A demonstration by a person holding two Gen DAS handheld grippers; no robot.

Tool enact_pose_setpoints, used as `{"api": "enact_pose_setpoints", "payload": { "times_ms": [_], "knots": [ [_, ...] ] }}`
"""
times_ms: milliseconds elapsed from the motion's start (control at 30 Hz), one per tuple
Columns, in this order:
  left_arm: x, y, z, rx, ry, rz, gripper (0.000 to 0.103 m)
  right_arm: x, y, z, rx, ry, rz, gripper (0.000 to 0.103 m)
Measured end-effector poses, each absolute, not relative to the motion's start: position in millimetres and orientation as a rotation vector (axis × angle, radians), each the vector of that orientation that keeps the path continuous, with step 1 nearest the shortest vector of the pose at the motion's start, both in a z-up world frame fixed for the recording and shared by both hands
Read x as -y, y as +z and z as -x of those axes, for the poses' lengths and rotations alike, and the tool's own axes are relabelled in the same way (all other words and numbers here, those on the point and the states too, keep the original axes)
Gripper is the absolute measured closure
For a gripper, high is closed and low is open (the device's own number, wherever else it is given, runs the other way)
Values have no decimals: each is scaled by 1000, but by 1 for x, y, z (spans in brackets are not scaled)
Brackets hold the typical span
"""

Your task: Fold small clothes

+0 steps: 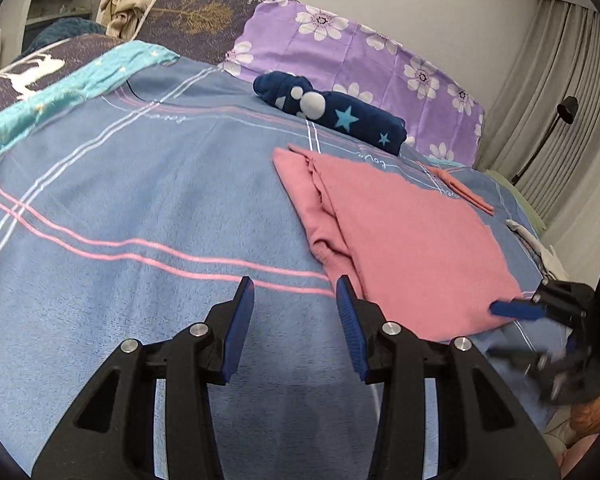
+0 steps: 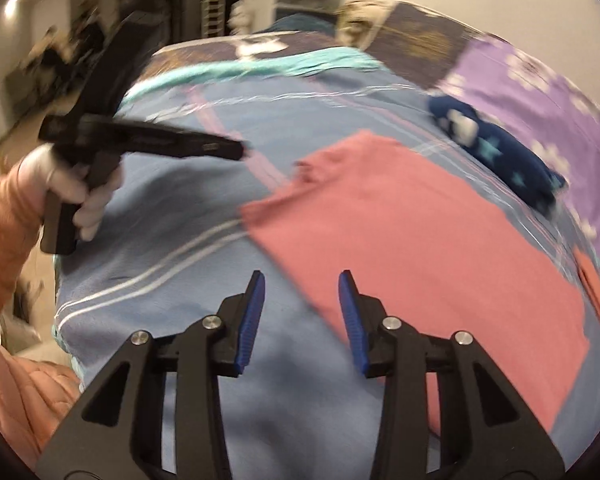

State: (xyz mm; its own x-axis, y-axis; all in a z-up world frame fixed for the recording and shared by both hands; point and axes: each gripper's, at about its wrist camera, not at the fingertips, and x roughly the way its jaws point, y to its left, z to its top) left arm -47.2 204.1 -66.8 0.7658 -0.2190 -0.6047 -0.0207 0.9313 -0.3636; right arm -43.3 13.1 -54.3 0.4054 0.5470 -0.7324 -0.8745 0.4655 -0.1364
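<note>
A pink garment (image 1: 404, 240) lies partly folded and flat on the blue striped bedspread (image 1: 140, 208); it also shows in the right wrist view (image 2: 420, 240). My left gripper (image 1: 296, 292) is open and empty, just left of the garment's near left edge. My right gripper (image 2: 302, 284) is open and empty above the garment's near edge. In the left wrist view the right gripper (image 1: 508, 330) reaches in from the right at the garment's near corner. In the right wrist view the left gripper (image 2: 240, 148) is held up at the left, blurred.
A folded navy garment with stars (image 1: 332, 114) lies behind the pink one, by a purple floral pillow (image 1: 360, 64). A small orange cloth (image 1: 464, 192) lies to the right. The bed's edge runs along the right. A floor lamp (image 1: 568, 108) stands by the curtains.
</note>
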Motion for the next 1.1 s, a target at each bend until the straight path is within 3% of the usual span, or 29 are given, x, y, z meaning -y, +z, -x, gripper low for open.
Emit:
{"api": "enact_pose_setpoints", "payload": {
  "times_ms": [267,500,567,600,633,833,967,1100],
  "knots": [
    [-229,-88,40,-670,-172,495,60,-89,-95,63,-581,746,873,63],
    [-245,-99,45,-641,-172,609,60,-126,-110,61,-518,638,933,63],
    [-245,-100,44,-645,-184,616,59,-129,-112,53,-504,625,917,66],
    [-245,-101,43,-650,-190,618,59,-131,-112,49,-500,628,901,77],
    [-245,-102,41,-658,-196,619,59,-134,-113,44,-508,627,892,96],
    [-244,-97,37,-663,-223,607,59,-111,-74,33,-499,724,619,97],
    [-248,-90,25,-663,-254,623,59,-88,-58,5,-623,813,388,97],
    [-244,-81,-6,-681,-366,662,55,-84,-65,0,-686,832,334,97]
  ]
}}
